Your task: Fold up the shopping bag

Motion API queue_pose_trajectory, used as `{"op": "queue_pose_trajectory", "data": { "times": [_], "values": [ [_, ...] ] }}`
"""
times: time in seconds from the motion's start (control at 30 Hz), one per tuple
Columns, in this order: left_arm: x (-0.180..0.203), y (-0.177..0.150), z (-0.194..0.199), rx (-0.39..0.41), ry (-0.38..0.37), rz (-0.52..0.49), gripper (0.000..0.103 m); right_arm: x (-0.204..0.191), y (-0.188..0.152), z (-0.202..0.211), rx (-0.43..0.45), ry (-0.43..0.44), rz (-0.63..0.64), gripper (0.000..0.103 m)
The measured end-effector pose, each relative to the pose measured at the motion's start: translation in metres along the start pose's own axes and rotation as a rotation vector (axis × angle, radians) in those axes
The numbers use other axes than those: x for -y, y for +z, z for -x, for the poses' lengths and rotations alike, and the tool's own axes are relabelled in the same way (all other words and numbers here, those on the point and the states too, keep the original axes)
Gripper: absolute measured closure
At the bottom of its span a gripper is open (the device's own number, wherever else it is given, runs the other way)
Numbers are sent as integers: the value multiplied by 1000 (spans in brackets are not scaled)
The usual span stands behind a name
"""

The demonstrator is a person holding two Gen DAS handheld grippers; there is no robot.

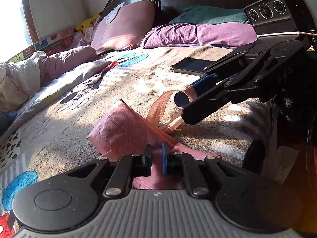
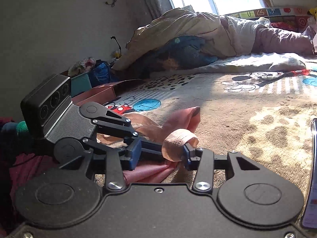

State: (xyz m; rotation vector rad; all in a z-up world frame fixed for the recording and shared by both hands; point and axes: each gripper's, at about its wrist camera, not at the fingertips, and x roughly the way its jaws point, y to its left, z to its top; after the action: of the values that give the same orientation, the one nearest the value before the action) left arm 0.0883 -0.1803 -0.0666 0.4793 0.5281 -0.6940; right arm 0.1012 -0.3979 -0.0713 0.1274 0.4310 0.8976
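Two grippers work over a pink shopping bag (image 1: 120, 130) that lies crumpled on the patterned blanket (image 1: 122, 91) of a bed, toward the near edge of the blanket and well short of the pillows. The left gripper (image 1: 157, 154) sits low at the bag's near side, its jaws drawn close with a fold of the pink fabric pinched between them. The right gripper (image 1: 190, 93) comes in from the right, and a loop of the bag's pale handle strap (image 1: 168, 103) is wrapped around one of its fingers; in the right wrist view the same strap (image 2: 178, 140) drapes over the tip of a finger, while the jaws of the right gripper (image 2: 160, 156) stand apart with the bag's fabric (image 2: 150, 170) bunched beneath them. A dark phone (image 1: 191, 65) lies flat on the blanket beyond the right gripper, nearer the head of the bed. At the head edge rest a pink pillow (image 1: 124, 23) and a purple pillow (image 1: 198, 33), with a teal one (image 1: 210, 15) behind. A rumpled quilt (image 2: 198, 31) is heaped along the window-side edge.
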Motion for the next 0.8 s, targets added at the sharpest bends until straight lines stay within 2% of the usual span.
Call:
{"op": "queue_pose_trajectory", "data": {
  "times": [0.07,0.1,0.17,0.2,0.33,0.4,0.47,0.53,0.6,0.67,0.77,0.8],
  "values": [
    [0,3,1,-7,-5,-13,95,1,1,-2,15,-24,-2,60],
    [-1,5,1,-13,-8,-22,95,0,2,-5,9,-28,4,64],
    [-2,10,1,-30,-16,-38,94,0,2,-13,-13,-25,-7,80],
    [-1,11,1,-38,-16,-47,94,1,1,-17,-29,-19,-26,83],
    [9,12,1,-52,1,-200,94,1,2,-28,-62,19,-101,88],
    [2,12,2,-58,-20,-202,94,0,1,-30,-69,24,-134,88],
    [-4,10,2,-47,-44,-160,94,0,-6,-36,-126,-30,-148,88],
    [-11,6,4,-26,-65,-116,94,-2,-7,-32,-125,-59,-164,88],
    [-18,3,5,-5,-85,-55,94,2,-13,-31,-127,-69,-235,89],
    [-34,-4,8,13,-122,83,94,6,-17,-29,-108,-63,-325,89],
    [-52,-17,16,36,-154,198,94,8,-19,-33,-102,-41,-399,88],
    [-58,-21,19,45,-164,234,94,11,-21,-35,-93,-19,-459,88]
  ]
}}
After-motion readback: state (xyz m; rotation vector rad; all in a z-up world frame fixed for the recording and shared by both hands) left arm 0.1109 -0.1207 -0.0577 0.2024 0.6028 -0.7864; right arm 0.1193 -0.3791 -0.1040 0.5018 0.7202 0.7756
